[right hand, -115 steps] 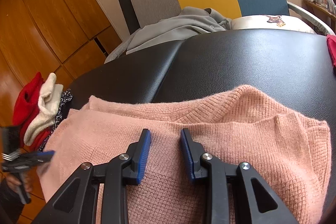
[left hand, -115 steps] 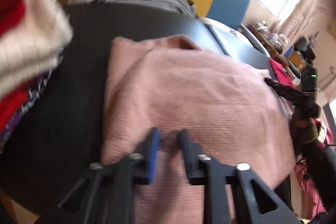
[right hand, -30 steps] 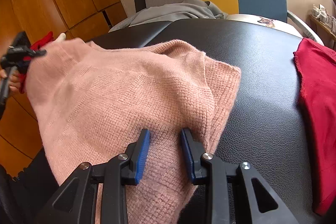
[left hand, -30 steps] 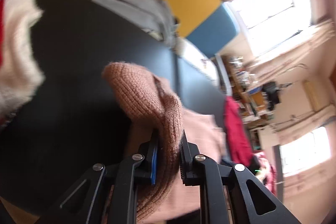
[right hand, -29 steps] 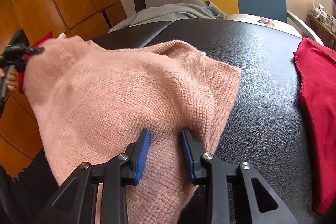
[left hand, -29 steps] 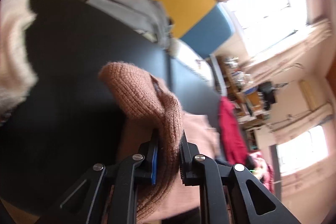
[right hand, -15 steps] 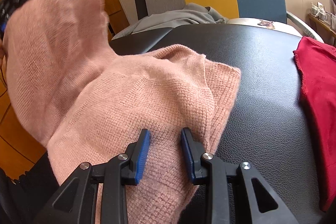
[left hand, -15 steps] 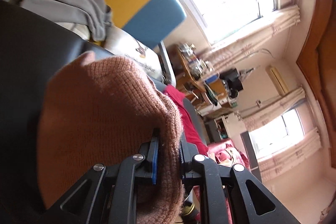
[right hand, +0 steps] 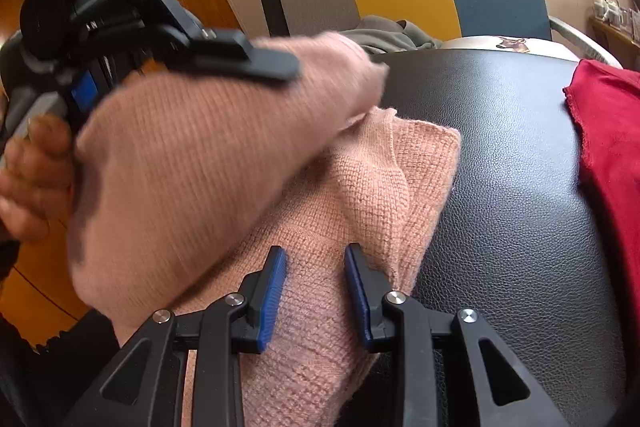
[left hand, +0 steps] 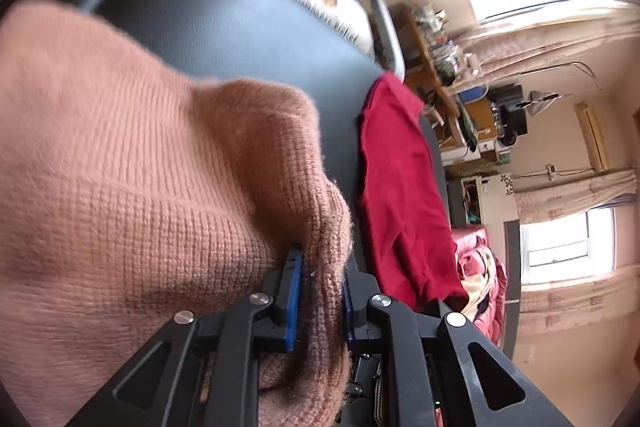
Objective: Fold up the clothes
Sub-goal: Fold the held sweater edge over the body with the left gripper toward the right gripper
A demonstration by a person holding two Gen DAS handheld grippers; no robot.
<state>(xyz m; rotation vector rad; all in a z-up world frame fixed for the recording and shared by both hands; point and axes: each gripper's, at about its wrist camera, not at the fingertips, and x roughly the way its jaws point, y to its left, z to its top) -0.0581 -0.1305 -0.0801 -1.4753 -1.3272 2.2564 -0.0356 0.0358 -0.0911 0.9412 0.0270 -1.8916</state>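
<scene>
Left gripper (left hand: 318,291), jaws opening, clasps a pink knit sweater (right hand: 352,195); right gripper (right hand: 314,291) parted over it; lettering unreadable.

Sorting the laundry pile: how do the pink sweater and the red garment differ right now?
The pink sweater is a chunky knit; the red garment looks thinner and smoother. The pink sweater is mid-fold, one part lifted over the rest by the left hand-held gripper, whose jaws are opening with knit between them; the red garment lies spread and untouched. Both rest on the black padded surface.
</scene>
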